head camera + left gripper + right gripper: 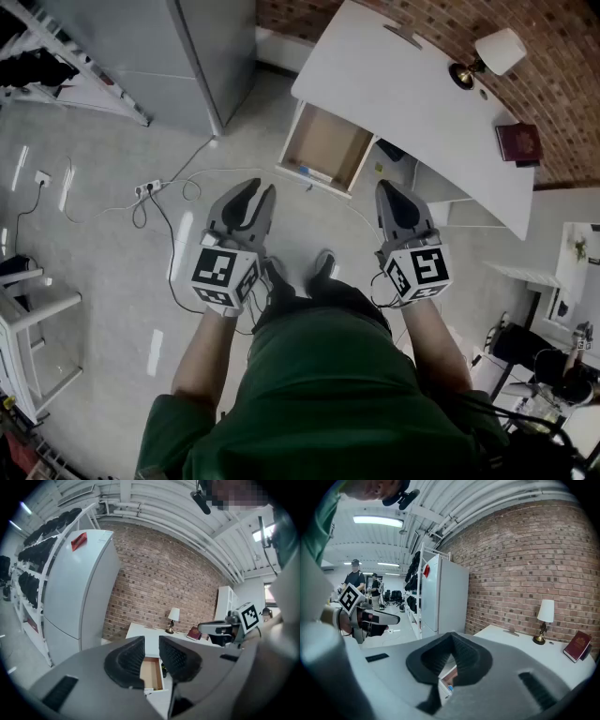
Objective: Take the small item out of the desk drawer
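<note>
The white desk [422,103] stands against the brick wall with its wooden drawer [325,146] pulled open. A small white-and-blue item [315,174] lies at the drawer's front edge; it also shows as the small item [449,686] below the right jaws. My left gripper [262,190] hovers open above the floor, short of the drawer, with nothing between its jaws. The drawer [151,674] shows through the left gripper [151,652]. My right gripper [386,187] is shut and empty, near the drawer's right corner. The right gripper [452,638] has its tips meeting.
A lamp [487,56] and a red book [518,142] sit on the desk. A grey fridge [187,56] stands left of the desk. A power strip [148,187] and cables trail across the floor. The person's shoes [300,272] are below the grippers.
</note>
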A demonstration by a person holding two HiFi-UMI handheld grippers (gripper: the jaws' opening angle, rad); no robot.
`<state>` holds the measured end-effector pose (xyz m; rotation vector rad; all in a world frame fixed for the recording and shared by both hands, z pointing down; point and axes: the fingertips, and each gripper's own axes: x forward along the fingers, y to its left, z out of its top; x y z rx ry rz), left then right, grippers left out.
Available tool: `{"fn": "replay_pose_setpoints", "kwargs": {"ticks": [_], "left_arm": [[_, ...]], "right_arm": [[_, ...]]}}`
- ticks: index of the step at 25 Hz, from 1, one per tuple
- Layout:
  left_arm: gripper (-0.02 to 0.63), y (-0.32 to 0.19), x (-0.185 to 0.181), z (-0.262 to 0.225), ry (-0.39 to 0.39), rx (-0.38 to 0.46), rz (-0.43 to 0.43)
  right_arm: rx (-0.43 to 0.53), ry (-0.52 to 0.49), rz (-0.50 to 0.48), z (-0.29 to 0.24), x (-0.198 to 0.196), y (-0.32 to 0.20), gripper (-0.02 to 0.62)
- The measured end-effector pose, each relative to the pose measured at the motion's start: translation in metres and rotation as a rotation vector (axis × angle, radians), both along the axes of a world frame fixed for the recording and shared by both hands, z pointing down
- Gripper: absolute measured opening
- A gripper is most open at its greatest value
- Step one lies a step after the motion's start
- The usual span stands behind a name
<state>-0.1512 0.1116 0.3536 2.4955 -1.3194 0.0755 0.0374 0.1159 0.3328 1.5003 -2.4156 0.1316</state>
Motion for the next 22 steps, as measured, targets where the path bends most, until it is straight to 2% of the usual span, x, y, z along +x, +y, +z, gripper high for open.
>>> {"fn": "replay_pose_setpoints", "kwargs": {"ticks": [7,16,19,22], "left_arm": [[0.087,-0.011,0.018,0.005,-0.044,-0.026,-0.004],[0.086,-0.046,0.102,0.021,-0.123,-0.086,-0.039],[0.086,-0.057,0.132,0.027,-0.15,-0.094,-0.033],[0.086,-0.062,0.144,0.039,-0.189,-0.112,-0.057]], "right_arm": [[-0.009,-0.047,-0.008,0.009,0.017,-0.019,0.003],[-0.08,-0.084,-0.151,0.059,0.065,-0.066,0.003],[-0.138,-0.082,-0.196,0.091,0.081,-0.078,0.003],[-0.199,-0.093,-0.229,0.12,0.089,-0.09,0.003]]}}
